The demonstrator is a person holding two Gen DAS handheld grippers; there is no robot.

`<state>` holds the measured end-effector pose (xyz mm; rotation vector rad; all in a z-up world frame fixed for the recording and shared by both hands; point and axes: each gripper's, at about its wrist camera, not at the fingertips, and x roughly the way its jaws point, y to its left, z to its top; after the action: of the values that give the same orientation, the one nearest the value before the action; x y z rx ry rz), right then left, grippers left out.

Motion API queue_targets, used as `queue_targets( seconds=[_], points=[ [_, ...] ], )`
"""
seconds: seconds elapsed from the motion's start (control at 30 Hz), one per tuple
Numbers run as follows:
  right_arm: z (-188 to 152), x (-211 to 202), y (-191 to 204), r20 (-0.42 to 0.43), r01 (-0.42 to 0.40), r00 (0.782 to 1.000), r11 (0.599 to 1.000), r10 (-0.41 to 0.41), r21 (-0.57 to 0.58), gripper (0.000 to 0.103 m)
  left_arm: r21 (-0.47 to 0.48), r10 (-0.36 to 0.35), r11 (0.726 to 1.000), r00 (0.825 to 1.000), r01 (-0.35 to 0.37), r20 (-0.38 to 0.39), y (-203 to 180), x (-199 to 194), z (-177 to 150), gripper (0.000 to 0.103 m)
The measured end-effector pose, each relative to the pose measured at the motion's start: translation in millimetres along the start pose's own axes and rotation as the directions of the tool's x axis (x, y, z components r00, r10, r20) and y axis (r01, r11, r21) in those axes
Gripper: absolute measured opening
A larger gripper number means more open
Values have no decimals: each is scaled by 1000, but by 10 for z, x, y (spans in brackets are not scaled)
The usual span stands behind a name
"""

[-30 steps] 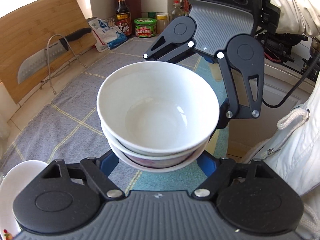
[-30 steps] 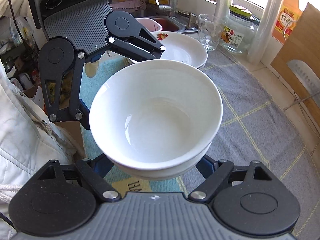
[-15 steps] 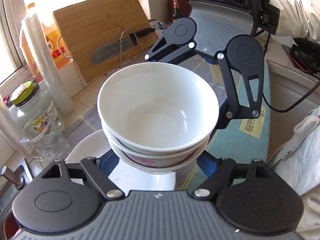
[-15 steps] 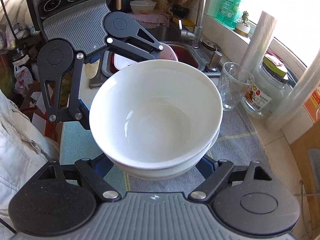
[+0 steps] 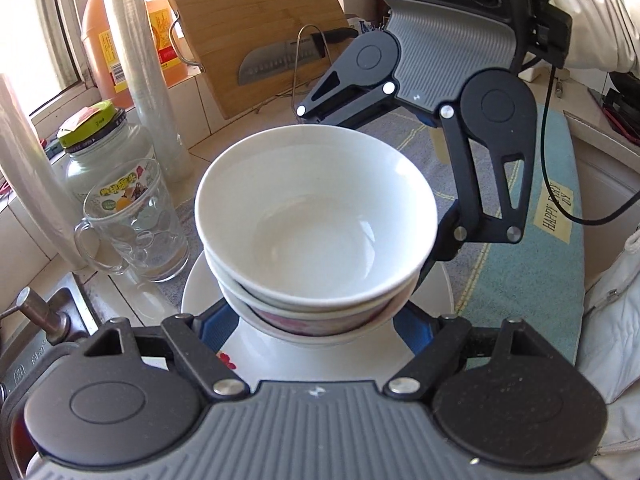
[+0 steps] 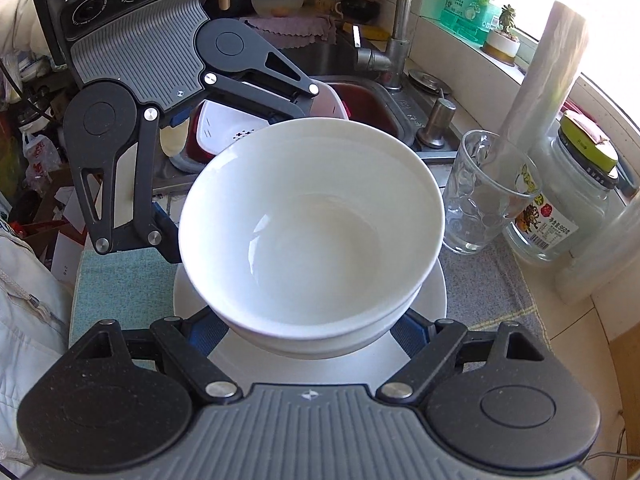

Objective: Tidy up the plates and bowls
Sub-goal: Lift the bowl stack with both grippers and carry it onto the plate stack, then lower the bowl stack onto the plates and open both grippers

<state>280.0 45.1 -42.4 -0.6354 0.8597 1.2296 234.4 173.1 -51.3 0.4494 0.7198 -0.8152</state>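
A stack of three nested bowls [image 5: 316,232], white on top and pink-patterned at the bottom, hangs just above a white plate [image 5: 438,292] with a red flower print. My left gripper [image 5: 316,322] is shut on the stack, its blue fingers [image 5: 214,322] pressed against the lower bowls. My right gripper [image 6: 308,332] grips the same bowl stack [image 6: 312,228] from the opposite side, above the plate [image 6: 434,296]. In the left wrist view the right gripper [image 5: 440,92] shows behind the bowls. The stack hides the pads' contact points.
A glass mug [image 5: 136,228], a jar [image 5: 100,152] and a plastic roll [image 5: 144,72] stand close beside the plate. A cutting board with a knife [image 5: 256,28] leans behind. The sink [image 6: 360,100] and faucet [image 6: 396,40] lie beyond. A white jacket [image 5: 616,320] is at the counter's edge.
Both grippers have carried the bowl stack sideways across the counter, from over the grey cloth to above the white plate by the glass mug. The grip looks unchanged.
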Motion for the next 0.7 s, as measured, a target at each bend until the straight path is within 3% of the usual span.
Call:
queue_targets(
  seconds=[0.43, 0.7],
  points=[
    [5, 94, -68, -15, -2, 1000, 998, 3, 63, 89, -28, -30, 999, 999, 30, 11, 144, 52, -135, 84],
    [30, 100, -7, -34, 32, 999, 997, -29, 69, 89, -3, -13, 1000, 1000, 13, 28, 93, 44, -171, 84]
  ],
)
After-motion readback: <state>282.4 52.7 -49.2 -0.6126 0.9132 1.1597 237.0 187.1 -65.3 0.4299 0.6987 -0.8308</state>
